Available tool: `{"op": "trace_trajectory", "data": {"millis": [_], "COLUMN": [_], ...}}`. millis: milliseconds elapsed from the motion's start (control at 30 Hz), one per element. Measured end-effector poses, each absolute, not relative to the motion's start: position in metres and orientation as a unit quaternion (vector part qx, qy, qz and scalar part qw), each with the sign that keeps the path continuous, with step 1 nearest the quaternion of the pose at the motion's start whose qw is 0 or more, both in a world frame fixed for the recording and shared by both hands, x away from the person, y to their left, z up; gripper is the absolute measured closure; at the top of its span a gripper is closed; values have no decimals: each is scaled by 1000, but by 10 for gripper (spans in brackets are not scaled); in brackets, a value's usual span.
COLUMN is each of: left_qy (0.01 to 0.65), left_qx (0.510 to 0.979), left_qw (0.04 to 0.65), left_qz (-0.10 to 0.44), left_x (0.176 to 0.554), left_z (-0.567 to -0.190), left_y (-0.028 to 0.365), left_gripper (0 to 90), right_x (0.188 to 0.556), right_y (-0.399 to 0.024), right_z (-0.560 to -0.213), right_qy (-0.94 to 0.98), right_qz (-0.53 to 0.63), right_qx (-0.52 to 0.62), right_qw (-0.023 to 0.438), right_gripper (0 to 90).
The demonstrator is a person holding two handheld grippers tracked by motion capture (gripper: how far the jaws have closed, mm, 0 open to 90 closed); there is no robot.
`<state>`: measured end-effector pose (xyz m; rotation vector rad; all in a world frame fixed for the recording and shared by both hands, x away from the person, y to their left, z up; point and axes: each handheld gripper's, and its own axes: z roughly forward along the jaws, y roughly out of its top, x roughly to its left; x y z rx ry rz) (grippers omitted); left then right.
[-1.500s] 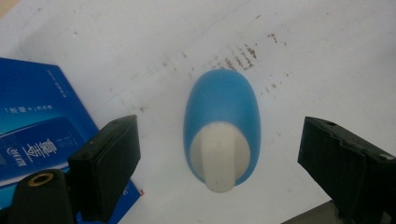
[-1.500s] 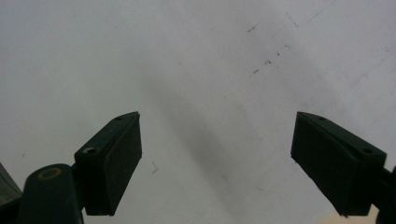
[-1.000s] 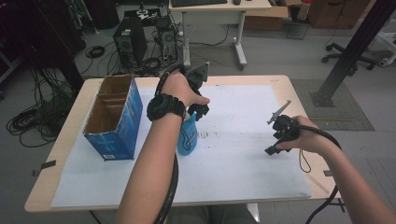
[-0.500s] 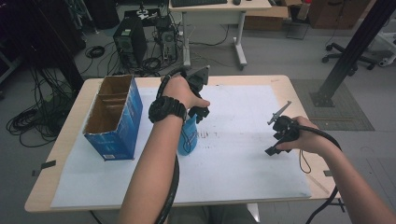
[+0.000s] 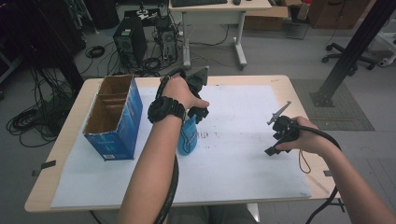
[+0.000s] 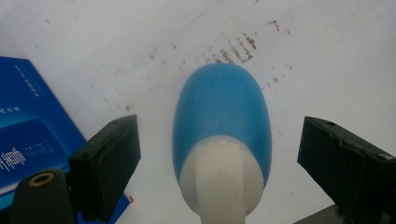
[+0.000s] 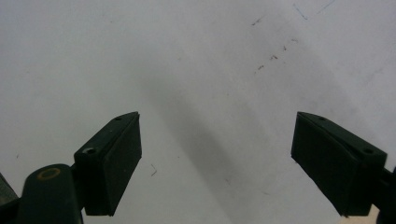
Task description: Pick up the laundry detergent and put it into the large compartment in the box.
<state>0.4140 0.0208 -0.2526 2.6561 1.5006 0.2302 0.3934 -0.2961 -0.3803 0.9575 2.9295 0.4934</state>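
Table [image 5: 261,80]: one, wooden top, most of it under one white sheet [image 5: 243,140] marked with brown smudges.
Box [image 5: 112,119]: one, blue cardboard, open at the top, standing at the left side of the sheet; dividers show inside, and I see nothing in its compartments from above.
Bottle [image 6: 223,126]: one, blue body with a white neck, standing upright on the sheet just right of the box, apart from it.
Left gripper [image 6: 219,161]: one, held above the bottle and looking down on it; its jaws stand wide, one either side of the white neck, neither touching it. In the high view the left hand [image 5: 180,93] covers the bottle's top.
Right gripper [image 5: 280,122]: one, resting low over bare sheet at the right, well apart from the bottle; jaws spread wide with nothing between them.
Done so far: the left gripper is lined up over the bottle's neck, which sits about midway between the jaws.
Left to do: by my reading, close on the neck, lift, and carry the bottle, likely toward the box beside it. The bottle stands on the sheet, not yet gripped.
Stage: early, judged as the approach before the grasp.
Count: two grippers, one bottle, one box, one sheet, one table.
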Motion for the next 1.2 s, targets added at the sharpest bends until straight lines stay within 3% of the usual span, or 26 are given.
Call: {"op": "trace_trajectory", "data": {"millis": [1200], "left_qy": [490], "left_qx": [869], "left_qw": [25], "left_qz": [63], "left_x": [417], "left_z": [-288], "left_y": [21], "left_gripper": [138], "right_x": [394], "right_y": [-292], "right_z": [-393], "right_qy": [941], "right_qz": [153], "right_qx": [301], "right_qw": [0], "right_gripper": [164]}}
